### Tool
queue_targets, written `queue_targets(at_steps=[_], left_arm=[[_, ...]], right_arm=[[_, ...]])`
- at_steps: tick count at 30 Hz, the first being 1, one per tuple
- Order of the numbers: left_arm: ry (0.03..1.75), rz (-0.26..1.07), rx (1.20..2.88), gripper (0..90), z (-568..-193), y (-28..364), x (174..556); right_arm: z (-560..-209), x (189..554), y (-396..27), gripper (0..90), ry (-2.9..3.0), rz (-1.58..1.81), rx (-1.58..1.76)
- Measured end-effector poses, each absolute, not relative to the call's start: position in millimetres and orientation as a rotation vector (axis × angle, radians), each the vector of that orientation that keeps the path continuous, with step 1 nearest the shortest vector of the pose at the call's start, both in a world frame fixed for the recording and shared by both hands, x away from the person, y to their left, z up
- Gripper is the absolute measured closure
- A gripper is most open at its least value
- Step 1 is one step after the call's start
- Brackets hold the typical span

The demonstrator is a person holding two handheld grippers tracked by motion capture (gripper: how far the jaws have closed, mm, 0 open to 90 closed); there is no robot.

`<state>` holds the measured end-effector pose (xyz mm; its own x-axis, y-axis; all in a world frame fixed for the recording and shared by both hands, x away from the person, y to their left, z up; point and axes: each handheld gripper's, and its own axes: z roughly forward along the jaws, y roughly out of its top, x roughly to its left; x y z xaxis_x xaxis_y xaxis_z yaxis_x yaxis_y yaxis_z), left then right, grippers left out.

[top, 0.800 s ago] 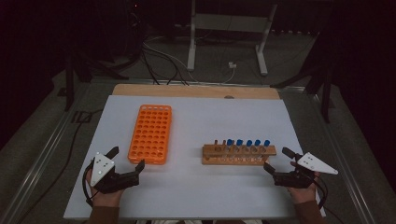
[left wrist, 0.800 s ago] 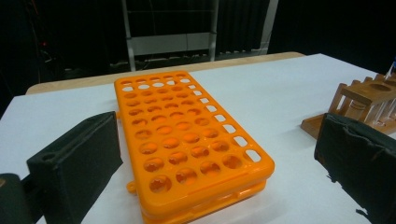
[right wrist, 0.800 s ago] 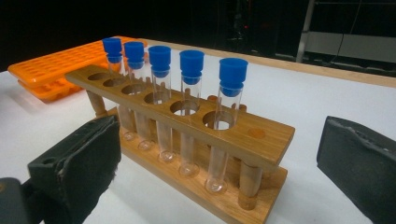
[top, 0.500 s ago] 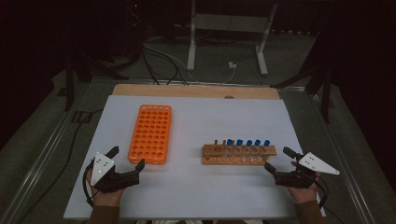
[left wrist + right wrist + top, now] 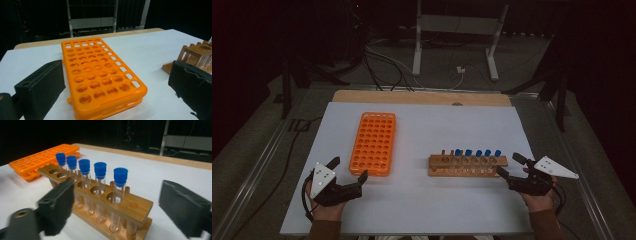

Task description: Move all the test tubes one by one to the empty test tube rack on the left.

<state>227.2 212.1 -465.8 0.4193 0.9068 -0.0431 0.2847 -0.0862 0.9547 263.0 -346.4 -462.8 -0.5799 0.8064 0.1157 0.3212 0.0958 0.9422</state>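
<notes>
Test tubes [image 5: 477,156], five, blue-capped, upright in wooden rack [image 5: 468,167] lying crosswise on white surface [image 5: 422,205]; rack's near end just ahead of right gripper [image 5: 512,166], jaws wide and empty; left gripper [image 5: 348,169], likewise open, faced orange rack [image 5: 374,142]

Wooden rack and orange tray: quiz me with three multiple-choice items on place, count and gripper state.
1. The orange tray lies where from the wooden rack in the high view?
A left
B right
C on top

2. How many blue-capped tubes stand in the rack?
A three
B five
C eight

3. The right gripper is:
A open, holding nothing
B shut on a tube
C shut on the tray

Answers: 1 A, the tray is nearer the left gripper; 2 B, five caps in a row; 3 A, jaws apart beside the rack.
</notes>
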Motion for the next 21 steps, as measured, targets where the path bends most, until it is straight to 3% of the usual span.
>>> queue_targets(at_steps=[4, 10, 16, 21], left_arm=[[1.068, 0.733, 1.621, 1.5, -466, 211, 228], [1.069, 0.727, 1.629, 1.5, -467, 209, 228], [1.067, 0.725, 1.631, 1.5, -468, 209, 228], [1.062, 0.719, 1.639, 1.5, -468, 207, 229]], right_arm=[[-462, 276, -342, 34.4, 2.006, 1.483, 1.116], [-465, 288, -338, 54.4, 2.047, 1.414, 1.105], [-469, 293, -333, 68.8, 2.076, 1.356, 1.095], [-471, 294, -328, 75.1, 2.087, 1.337, 1.068]])
